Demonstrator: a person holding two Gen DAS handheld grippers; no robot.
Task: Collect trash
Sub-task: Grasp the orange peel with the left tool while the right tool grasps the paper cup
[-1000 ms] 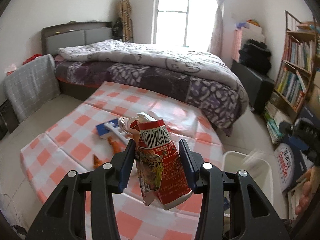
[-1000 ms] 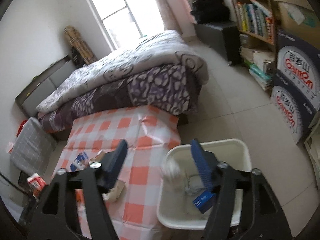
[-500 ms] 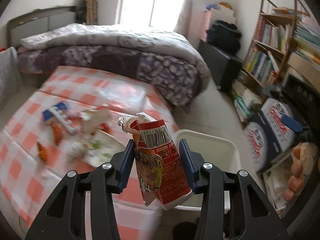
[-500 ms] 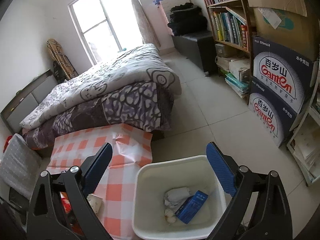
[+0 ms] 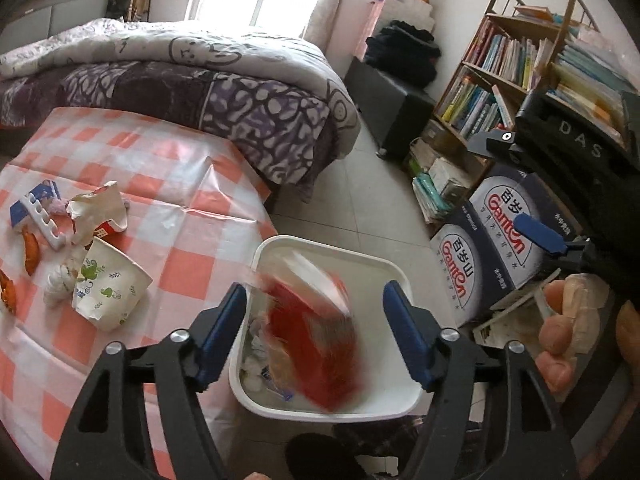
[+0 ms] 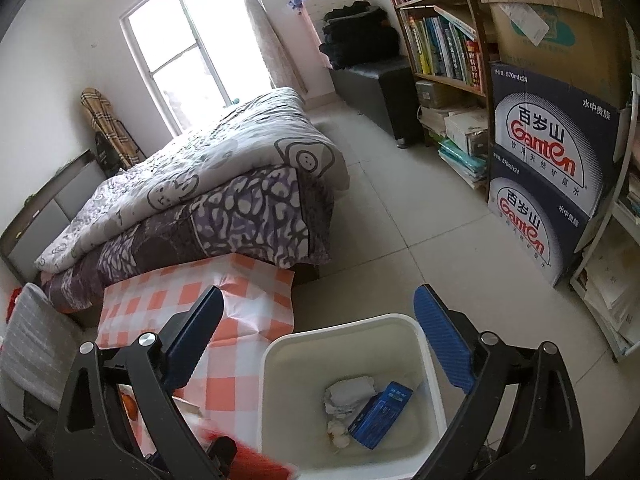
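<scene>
My left gripper [image 5: 315,296] hangs over the white bin [image 5: 320,246] with its jaws opening. The red snack packet [image 5: 316,336] is loose between them, blurred as it drops into the bin, and the pads do not touch it. The same packet shows as a red blur [image 6: 256,460] at the bottom of the right wrist view. My right gripper [image 6: 319,298] stands open over the bin [image 6: 344,326], holding nothing. Inside lie crumpled white paper [image 6: 350,394] and a blue box [image 6: 380,412]. A paper cup [image 5: 108,288], a torn cup [image 5: 100,208] and orange peel [image 5: 31,250] lie on the checked table [image 5: 192,240].
A bed [image 5: 224,92] stands just behind the table. A bookshelf [image 5: 500,72] and stacked water cartons [image 5: 500,240] line the right side past the bin. A person's hand [image 5: 560,340] holds the right gripper at the far right. Tiled floor [image 6: 420,208] lies between bed and shelf.
My left gripper swung from over the table to over the bin, then opened and let the red packet go. My right gripper's jaws spread wider above the bin.
</scene>
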